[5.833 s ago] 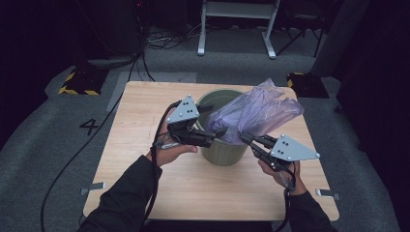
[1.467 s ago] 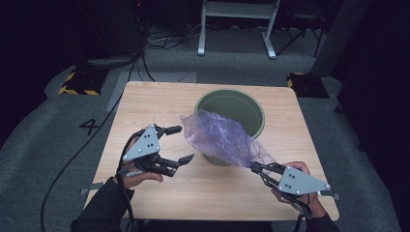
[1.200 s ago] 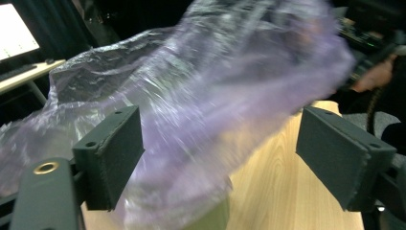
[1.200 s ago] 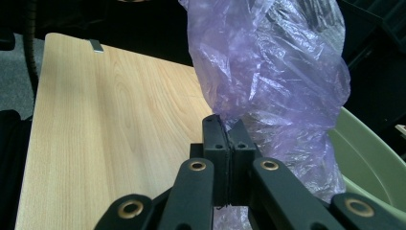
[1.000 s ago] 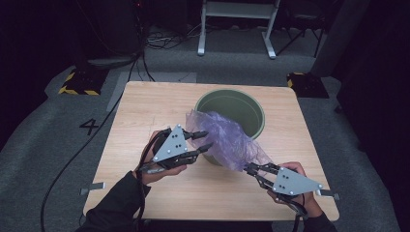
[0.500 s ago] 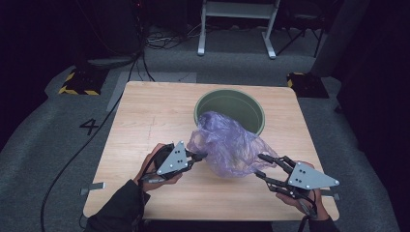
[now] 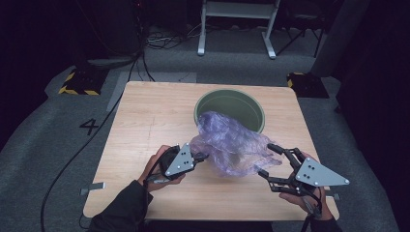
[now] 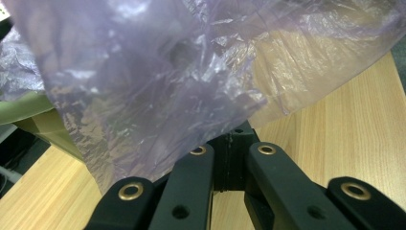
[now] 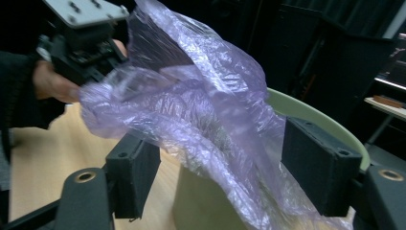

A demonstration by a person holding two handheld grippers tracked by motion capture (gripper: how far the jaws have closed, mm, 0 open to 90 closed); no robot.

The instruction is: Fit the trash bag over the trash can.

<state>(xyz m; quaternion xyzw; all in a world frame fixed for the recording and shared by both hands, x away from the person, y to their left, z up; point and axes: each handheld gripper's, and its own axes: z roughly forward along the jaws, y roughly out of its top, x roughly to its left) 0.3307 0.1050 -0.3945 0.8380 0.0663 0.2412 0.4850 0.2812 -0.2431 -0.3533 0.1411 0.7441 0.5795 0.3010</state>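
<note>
Starting on the left of the high view, there's a black cable [image 7: 104, 125] trailing across the grey carpet floor [image 7: 43, 145], right by a black "4" marking [image 7: 89, 126] on the carpet. Then comes the square light wooden table [image 7: 145, 116]. Down at its near edge, the person's left hand [image 7: 157, 169] in a dark sleeve holds the left gripper [image 7: 203, 156], with its grey triangular plate on top. Its jaws are pinched tight on the edge of the crumpled translucent purple plastic bag [image 7: 232, 147]. In the left gripper view the bag [image 8: 167, 72] drapes right over the jaw tips, so you can't see the tips themselves, just the black linkages drawn close together underneath.

The bag hangs in the middle of the table, bunched up between the two grippers, with its far part lying over the near rim of the round olive-green plastic bin [image 7: 229, 104]. The bin stands upright toward the table's far side.

On the right, the right gripper [image 7: 271, 159] is spread wide, with the bag's right edge between the jaws. In the right gripper view the bag [image 9: 206, 110] runs loosely through the gap between the two black pads [image 9: 318, 165], which look clear of it, and the green bin rim [image 9: 325, 122] shows behind.
</note>
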